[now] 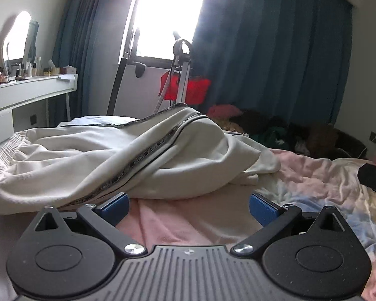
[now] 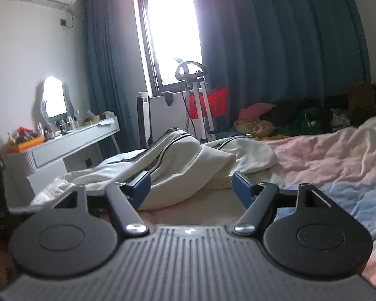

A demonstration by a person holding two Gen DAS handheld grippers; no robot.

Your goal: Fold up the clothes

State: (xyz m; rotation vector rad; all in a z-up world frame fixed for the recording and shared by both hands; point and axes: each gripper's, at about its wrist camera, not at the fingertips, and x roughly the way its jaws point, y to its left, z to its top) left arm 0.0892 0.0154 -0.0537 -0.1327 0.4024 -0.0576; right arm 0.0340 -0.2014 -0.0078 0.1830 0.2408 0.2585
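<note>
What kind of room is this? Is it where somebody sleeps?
Most likely, yes: it looks like a bedroom. There is a bed with a rumpled pink bedsheet, a white dressing table with a mirror and little bottles, and long blue curtains beside the window.

The cream trousers (image 1: 92, 155) run off the left edge of the left wrist view, so their full waistband is cut away, and their far leg is hidden behind a raised fold; the lettering on their side stripe is too small to read. The window (image 1: 168, 15) is blown out to white, and the bottles on the worktop (image 2: 70, 138) are too small to tell apart. The dark heap of clothes (image 2: 300, 118) beyond the bed (image 2: 325, 155) is too dim to sort into garments.
</note>
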